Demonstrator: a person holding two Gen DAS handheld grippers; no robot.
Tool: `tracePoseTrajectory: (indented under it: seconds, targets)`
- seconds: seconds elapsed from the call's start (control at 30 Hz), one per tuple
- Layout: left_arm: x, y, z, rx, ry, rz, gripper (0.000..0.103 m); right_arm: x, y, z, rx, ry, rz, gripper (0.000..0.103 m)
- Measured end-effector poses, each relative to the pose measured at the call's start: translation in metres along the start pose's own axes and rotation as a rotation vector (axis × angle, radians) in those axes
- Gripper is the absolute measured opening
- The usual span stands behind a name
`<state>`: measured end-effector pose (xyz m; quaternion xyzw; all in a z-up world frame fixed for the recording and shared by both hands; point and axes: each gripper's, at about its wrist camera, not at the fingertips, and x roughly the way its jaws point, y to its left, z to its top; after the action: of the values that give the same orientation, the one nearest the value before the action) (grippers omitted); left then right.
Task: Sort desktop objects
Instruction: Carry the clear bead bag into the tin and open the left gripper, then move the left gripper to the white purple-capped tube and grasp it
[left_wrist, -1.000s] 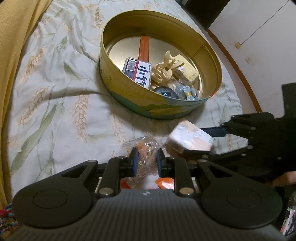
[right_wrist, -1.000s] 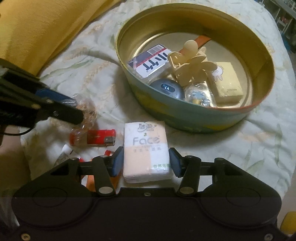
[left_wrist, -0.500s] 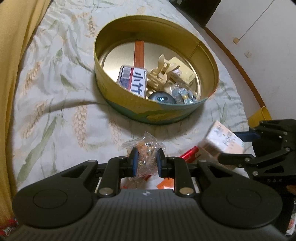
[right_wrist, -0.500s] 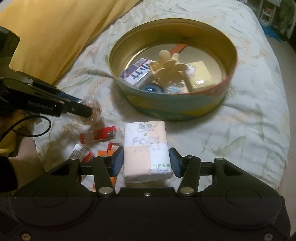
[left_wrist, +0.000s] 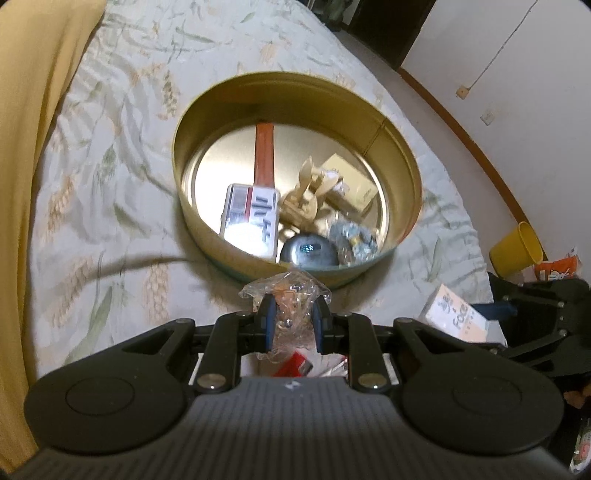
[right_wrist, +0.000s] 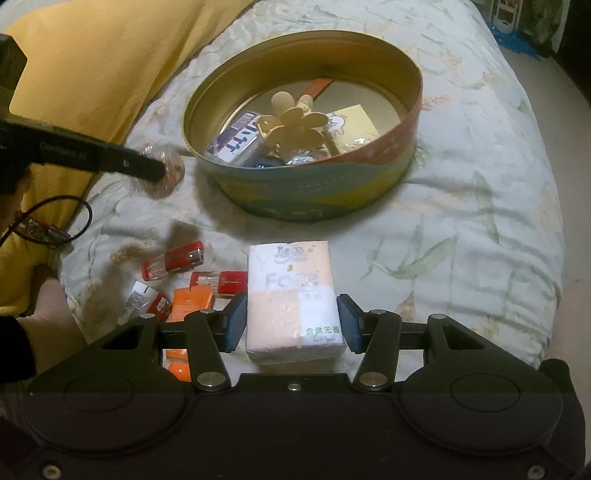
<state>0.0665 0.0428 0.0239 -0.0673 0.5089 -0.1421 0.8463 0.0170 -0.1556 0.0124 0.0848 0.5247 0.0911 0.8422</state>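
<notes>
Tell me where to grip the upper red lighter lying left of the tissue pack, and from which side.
Take the red lighter across its narrow middle, coming straight down from above. It lies flat on the bedspread, long axis running left to right and tilted slightly, so set the fingers on its two long sides. Nothing touches it; the second lighter lies apart, below it.

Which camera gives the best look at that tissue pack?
The right wrist view: the tissue pack sits centred and close in the right hand-held gripper, its printed front readable. The left wrist view shows it small and tilted at the right edge.
</notes>
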Motion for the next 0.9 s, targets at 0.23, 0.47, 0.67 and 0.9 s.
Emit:
tracePoseTrajectory:
  seconds: [0.23, 0.47, 0.67, 0.9]
  targets:
    - [-0.001, -0.006, 0.028, 0.031, -0.028, 0.018, 0.023, -0.001, -0.007, 0.0, 0.026, -0.009, 0.009, 0.05]
    - [0.009, -0.013, 0.058, 0.098, -0.02, 0.053, 0.023, 0.0, -0.014, 0.001, 0.051, -0.012, 0.016, 0.05]
    - [0.011, -0.015, 0.072, 0.107, -0.098, 0.044, 0.057, -0.001, -0.017, -0.001, 0.063, -0.009, 0.016, 0.05]
    - [0.014, 0.004, 0.059, 0.049, -0.044, 0.039, 0.071, -0.002, -0.016, -0.001, 0.07, -0.017, 0.018, 0.05]
